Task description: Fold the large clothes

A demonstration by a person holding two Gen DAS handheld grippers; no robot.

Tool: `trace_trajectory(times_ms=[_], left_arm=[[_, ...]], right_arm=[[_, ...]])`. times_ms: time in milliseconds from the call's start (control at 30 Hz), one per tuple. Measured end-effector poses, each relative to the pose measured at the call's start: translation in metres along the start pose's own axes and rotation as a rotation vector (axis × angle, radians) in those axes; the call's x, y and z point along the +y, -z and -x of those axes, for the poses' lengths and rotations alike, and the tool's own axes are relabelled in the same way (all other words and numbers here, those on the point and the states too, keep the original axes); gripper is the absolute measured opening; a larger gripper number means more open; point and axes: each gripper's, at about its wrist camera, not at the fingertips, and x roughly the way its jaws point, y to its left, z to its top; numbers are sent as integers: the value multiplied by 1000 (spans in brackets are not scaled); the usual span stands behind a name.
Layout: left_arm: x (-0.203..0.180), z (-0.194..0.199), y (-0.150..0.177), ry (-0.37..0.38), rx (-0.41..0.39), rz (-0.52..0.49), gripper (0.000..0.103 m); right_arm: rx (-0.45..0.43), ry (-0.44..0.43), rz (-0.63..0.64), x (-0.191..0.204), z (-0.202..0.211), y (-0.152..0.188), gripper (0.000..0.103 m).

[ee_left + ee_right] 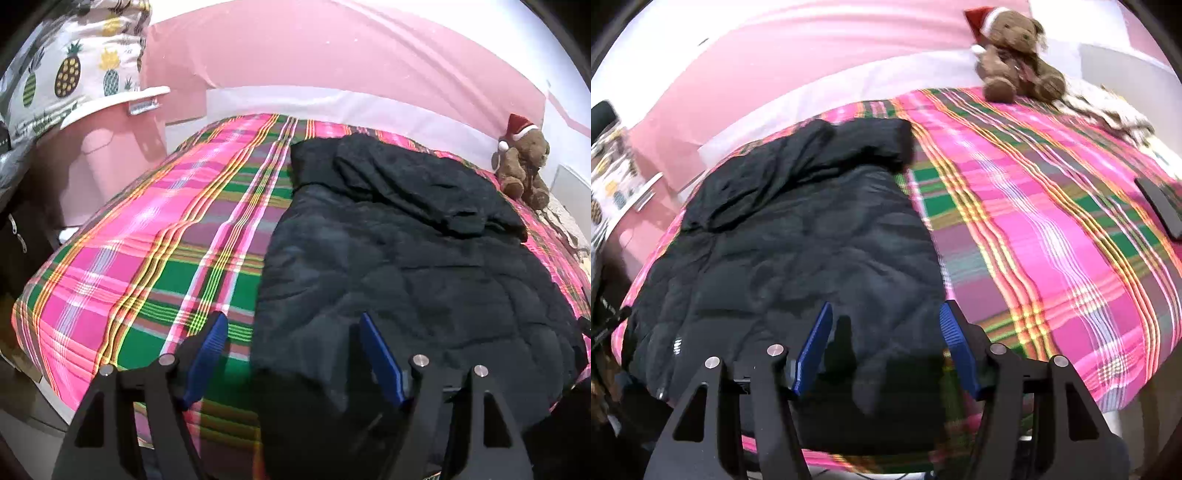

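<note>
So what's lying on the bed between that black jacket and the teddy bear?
Nothing: in the right wrist view only bare plaid bedspread stretches between the black jacket and the teddy bear.

The left gripper [291,354] hangs above the near edge of a black quilted jacket [424,266], jaws apart, nothing between the blue pads [207,354]. The jacket lies flat on a pink-and-green plaid bedcover [155,240] (its upper part bunched toward the pink wall [332,51]). A brown teddy bear [524,162] in a red hat sits at the far right corner.
</note>
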Motion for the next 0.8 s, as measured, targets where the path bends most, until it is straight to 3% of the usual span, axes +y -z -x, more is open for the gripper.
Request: trace_trajectory(times_ms=[200, 367, 633, 800], left_arm=[[10, -19, 13, 76, 85, 48, 76], [-5, -16, 26, 157, 103, 37, 76], [-15, -13, 37, 163, 101, 10, 76], [-22, -18, 40, 122, 103, -35, 77]], right_arm=[[97, -87, -121, -22, -21, 11, 62], [116, -155, -126, -16, -21, 15, 63], [145, -208, -139, -13, -22, 20, 64], [155, -178, -143, -12, -28, 22, 57]])
